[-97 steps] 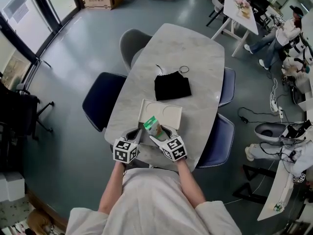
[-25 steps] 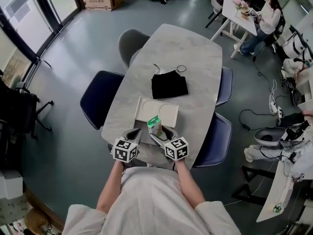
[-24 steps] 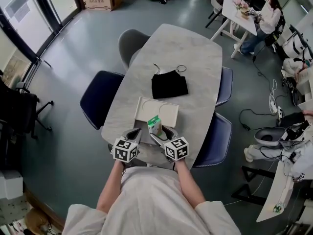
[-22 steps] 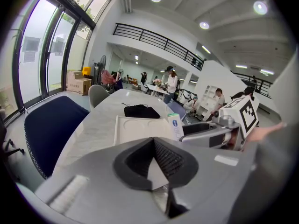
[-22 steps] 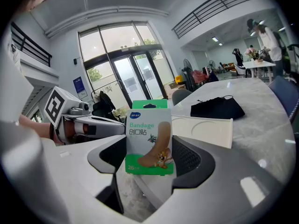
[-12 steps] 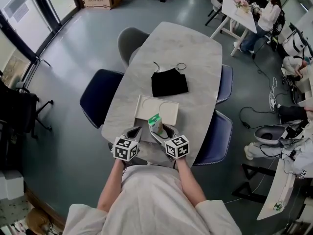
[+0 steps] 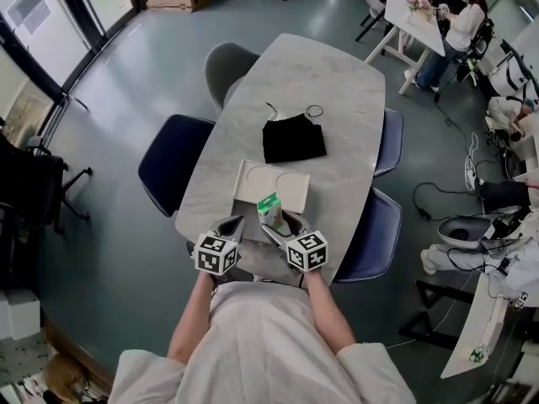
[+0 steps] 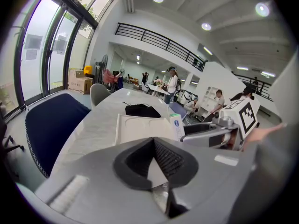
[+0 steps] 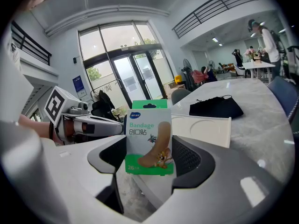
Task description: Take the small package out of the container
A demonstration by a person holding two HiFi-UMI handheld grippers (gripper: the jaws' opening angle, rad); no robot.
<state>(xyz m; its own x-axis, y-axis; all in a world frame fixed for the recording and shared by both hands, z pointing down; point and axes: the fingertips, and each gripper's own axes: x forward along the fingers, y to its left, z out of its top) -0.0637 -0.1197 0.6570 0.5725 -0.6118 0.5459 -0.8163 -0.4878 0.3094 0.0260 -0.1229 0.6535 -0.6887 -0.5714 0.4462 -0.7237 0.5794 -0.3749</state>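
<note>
Right hand-held gripper [image 9: 150, 161] level, clamping bandage box [image 9: 148, 129] upright.

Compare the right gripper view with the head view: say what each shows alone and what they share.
Right gripper view only: the front of the bandage box, with the word Bandage and a cartoon plaster, clamped in the right gripper. Head view only: the person's arms, the dark blue chairs and the whole table. Both: the box, the white tray, the black pouch and the left gripper.
</note>
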